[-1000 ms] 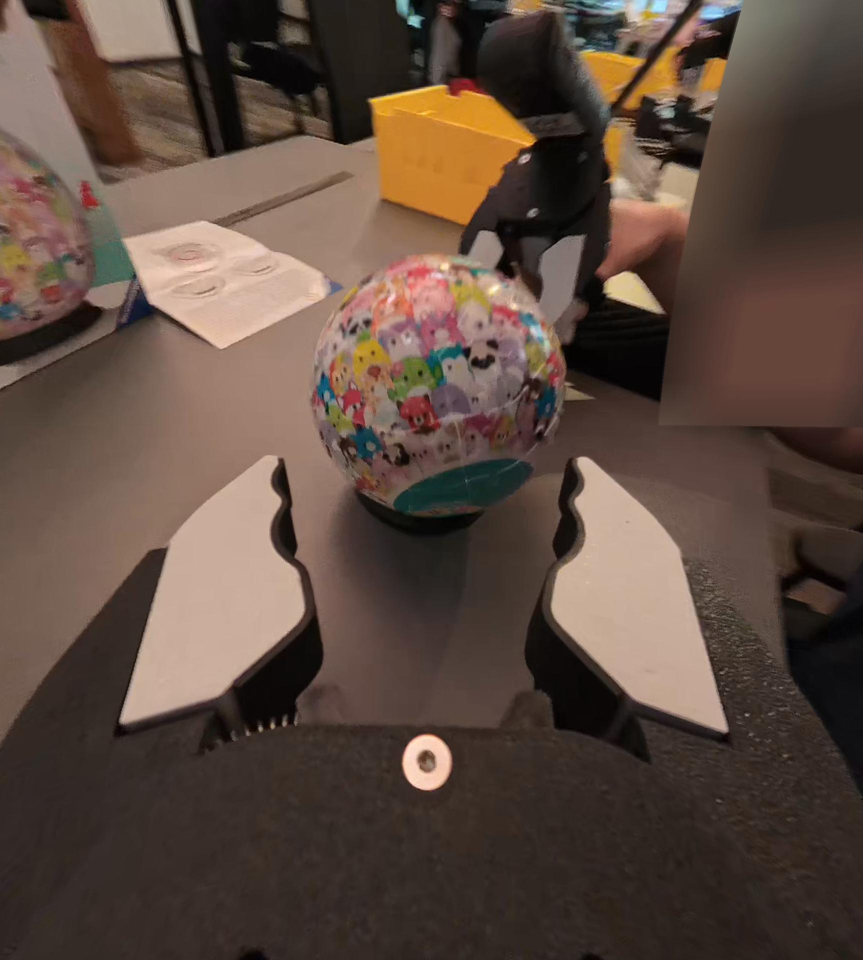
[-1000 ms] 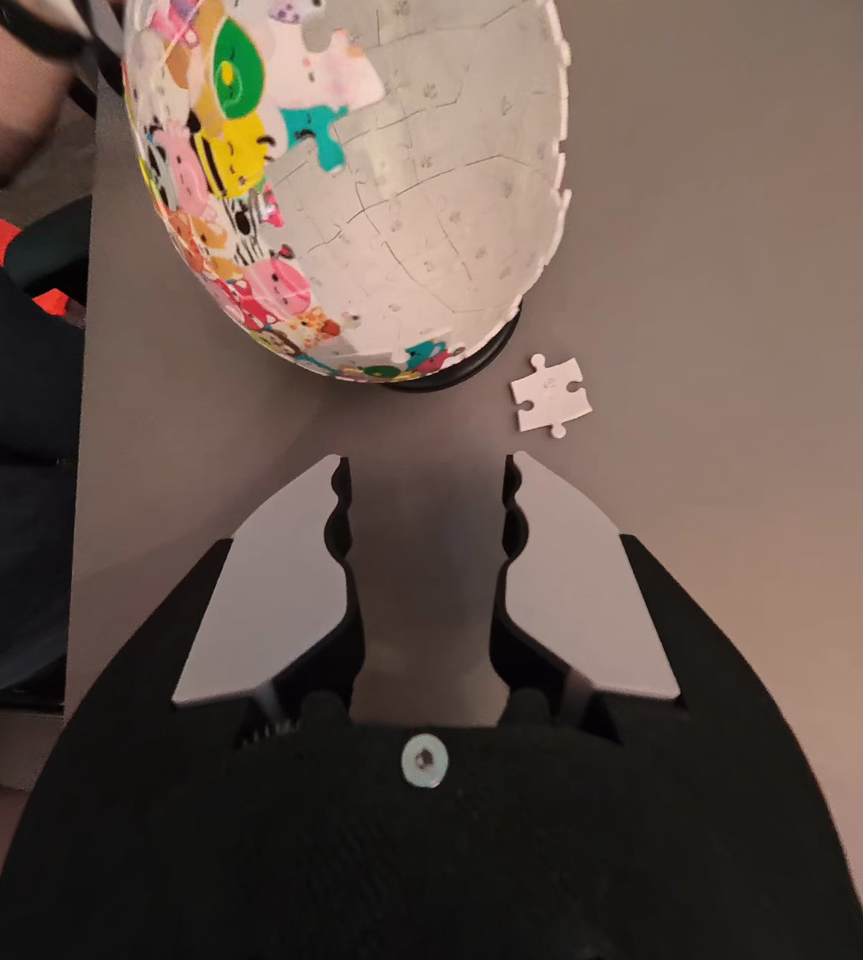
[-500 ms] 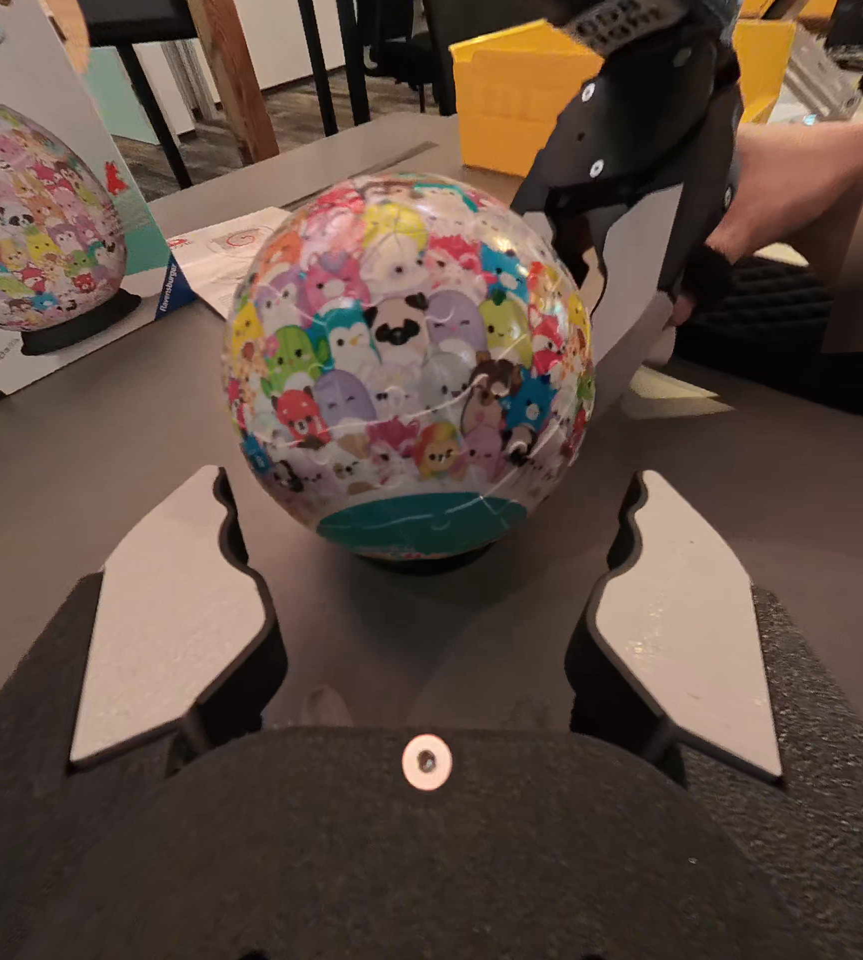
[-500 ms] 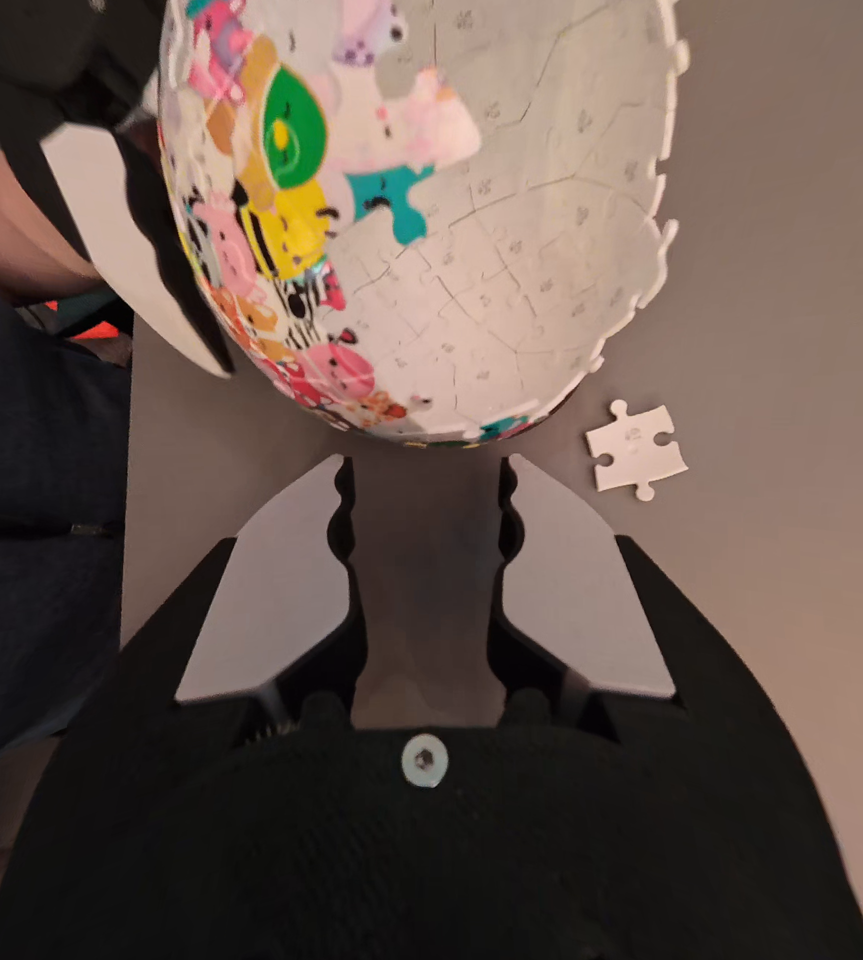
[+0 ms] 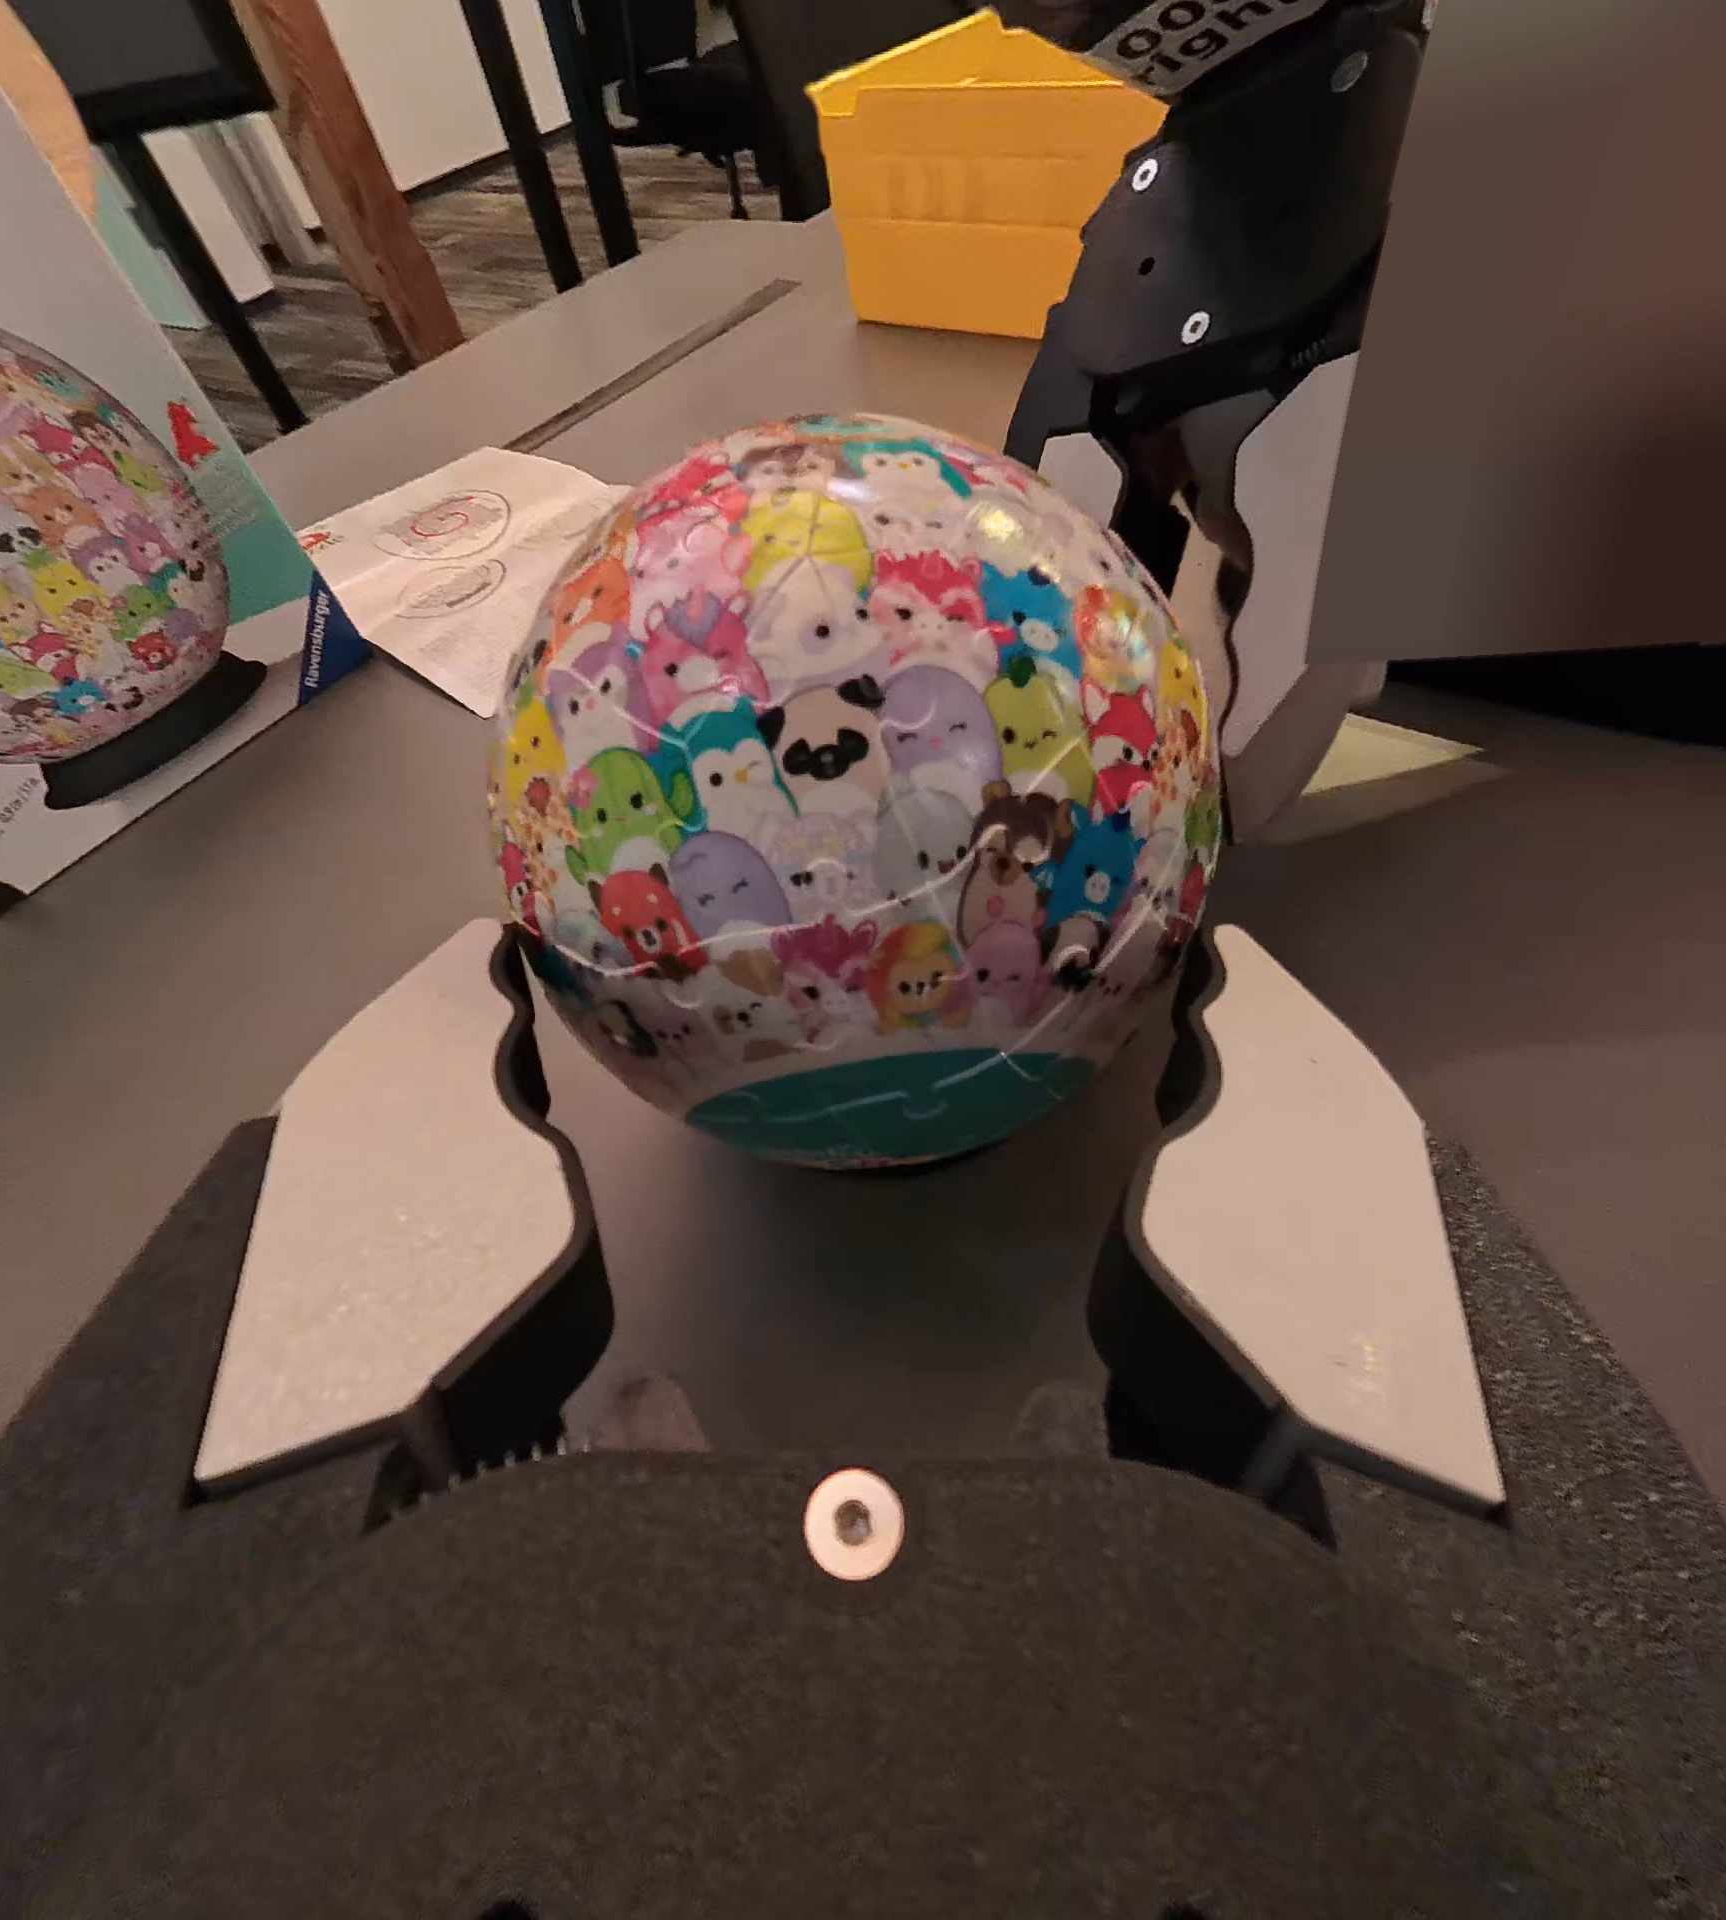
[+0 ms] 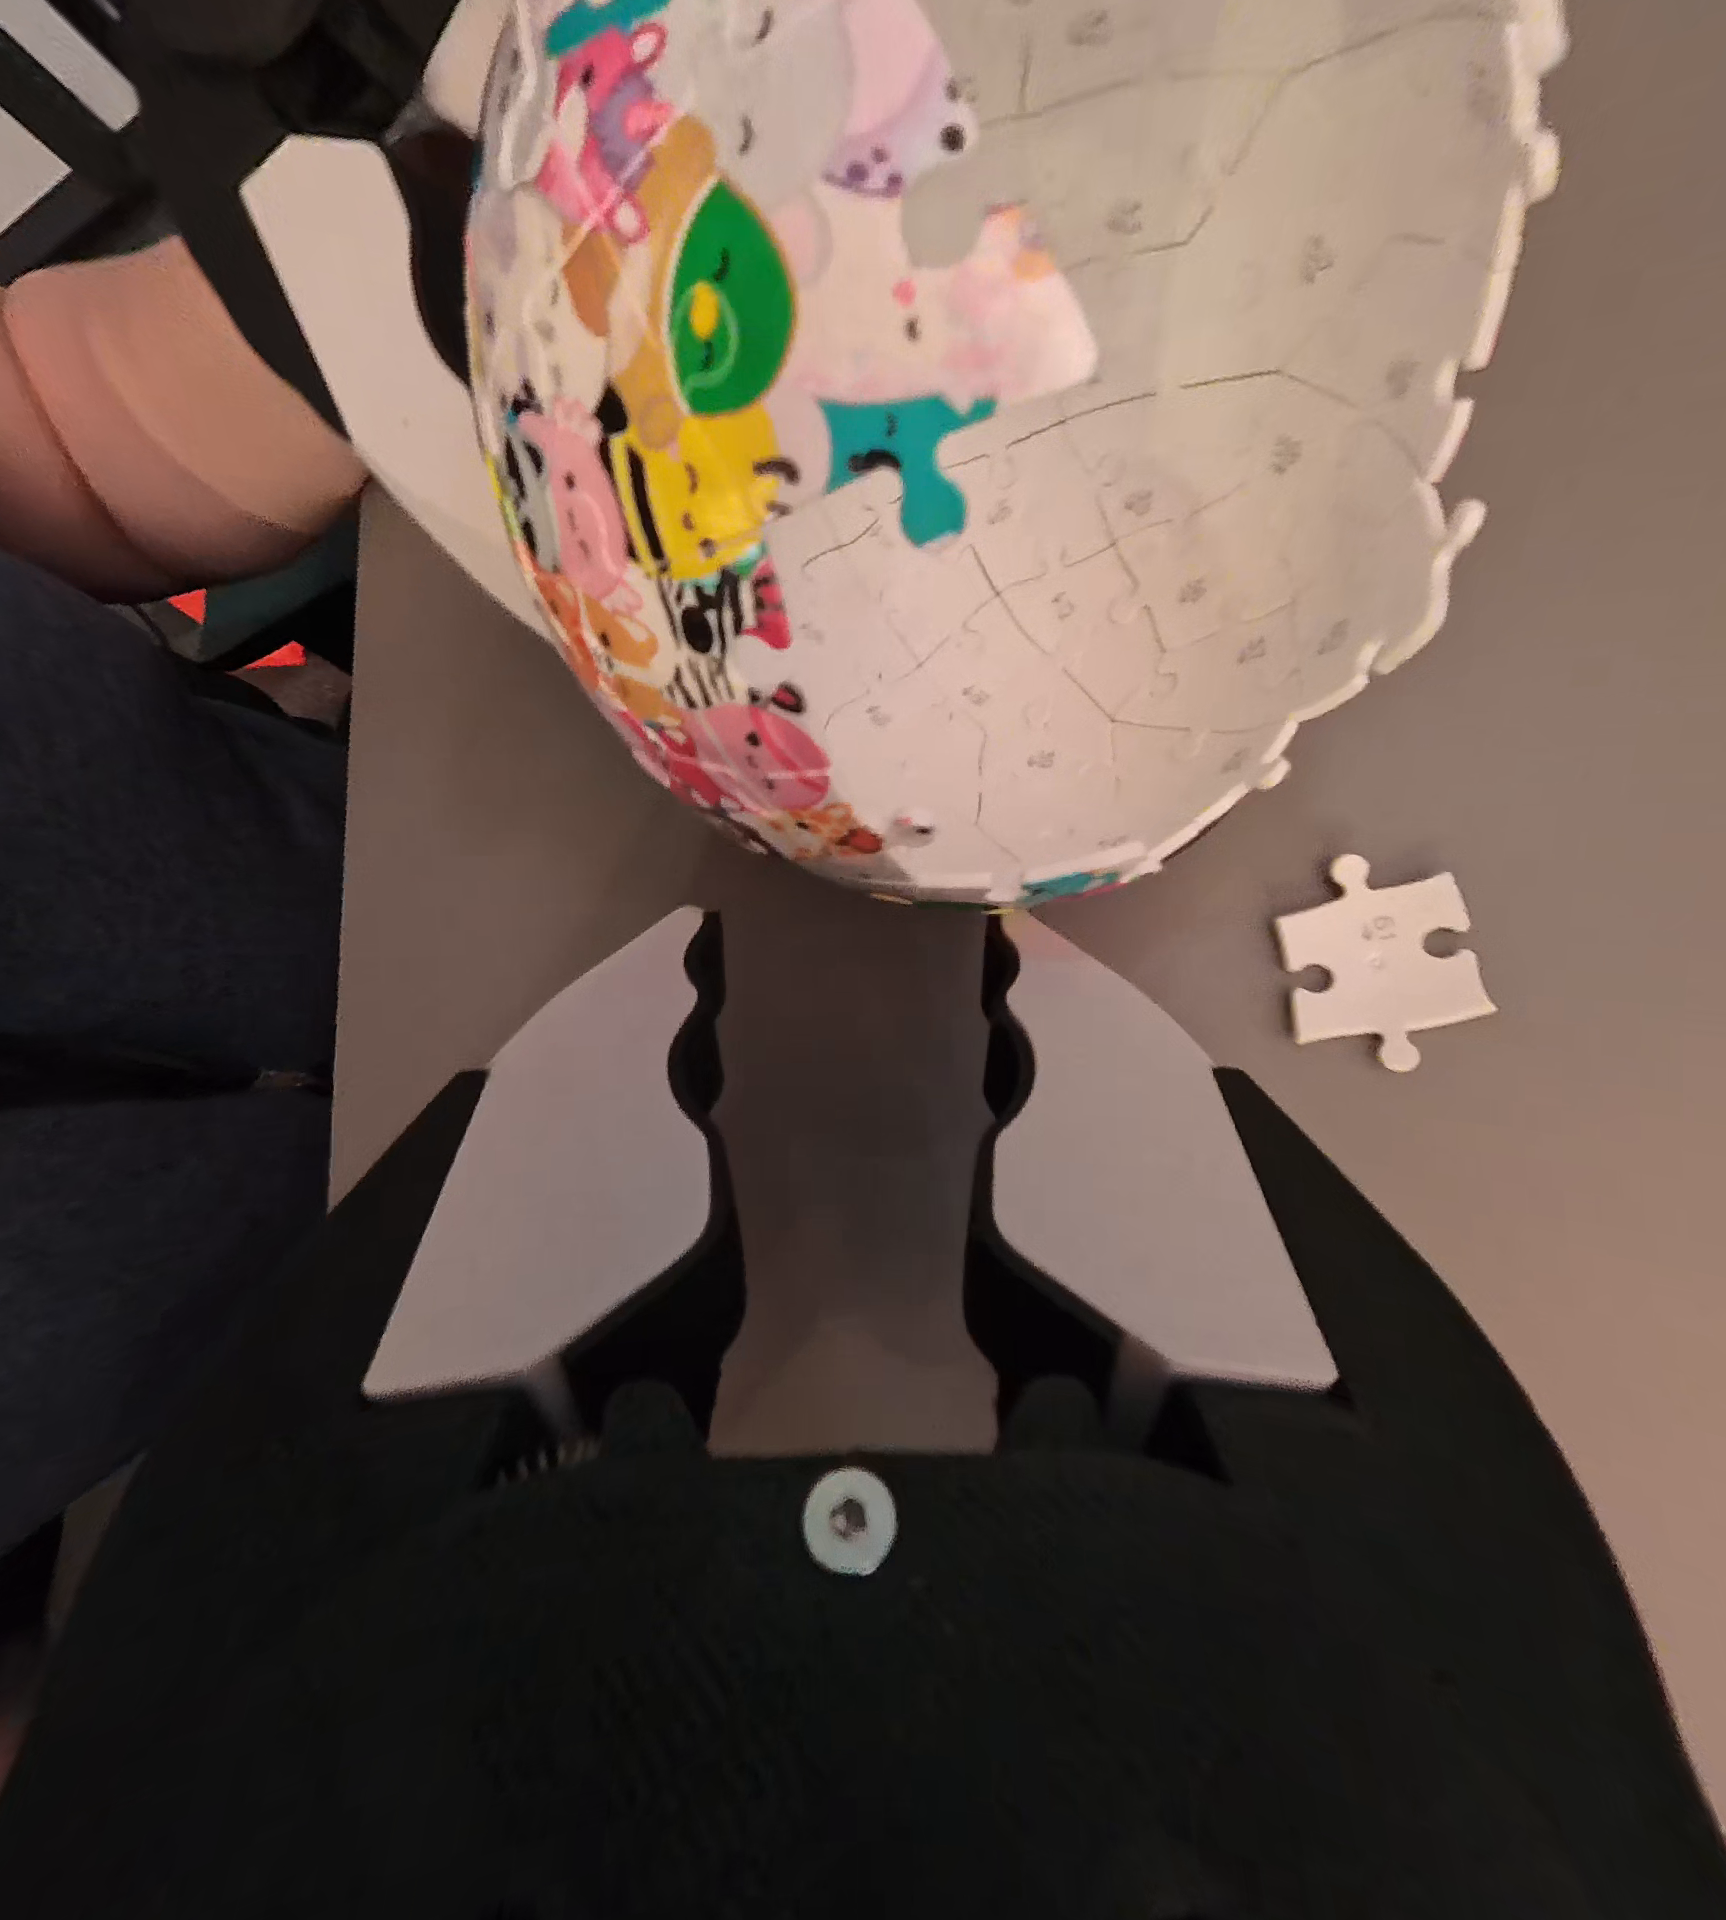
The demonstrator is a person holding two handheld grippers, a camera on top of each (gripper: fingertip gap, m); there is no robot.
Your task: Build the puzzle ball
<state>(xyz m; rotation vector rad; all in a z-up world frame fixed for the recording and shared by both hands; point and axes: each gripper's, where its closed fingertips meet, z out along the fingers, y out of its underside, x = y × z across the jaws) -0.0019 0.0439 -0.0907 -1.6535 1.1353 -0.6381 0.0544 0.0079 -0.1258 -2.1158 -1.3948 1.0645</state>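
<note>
- Puzzle box [image 5: 59, 582] stands far left on the bench [image 5: 215, 1039], folded instruction sheet [image 5: 454, 582] just beside it, yellow bin [image 5: 952, 208] at the back.
- Left hand-held gripper [image 5: 854, 956]: jaws wide, one on each flank of the puzzle ball [image 5: 854, 769], tips at or very near its lower sides. Can't tell if they actually touch.
- Ball sits mid-bench on a dark stand, teal band at the bottom. It's a sphere, so no long axis. The closed printed face points at the left camera.
- Right hand-held gripper [image 6: 848, 925]: jaws at a moderate gap, nothing between them, tips just beside the ball's open side, pointing down at the bench.
- Progress, my read: shell roughly half to two-thirds done. The right view shows a big opening with a jagged rim, white piece backs visible inside.
- Loose piece [image 6: 1384, 961] lies white side up on the bench, just right of the ball. Likely next in; other remaining pieces not in view.
</note>
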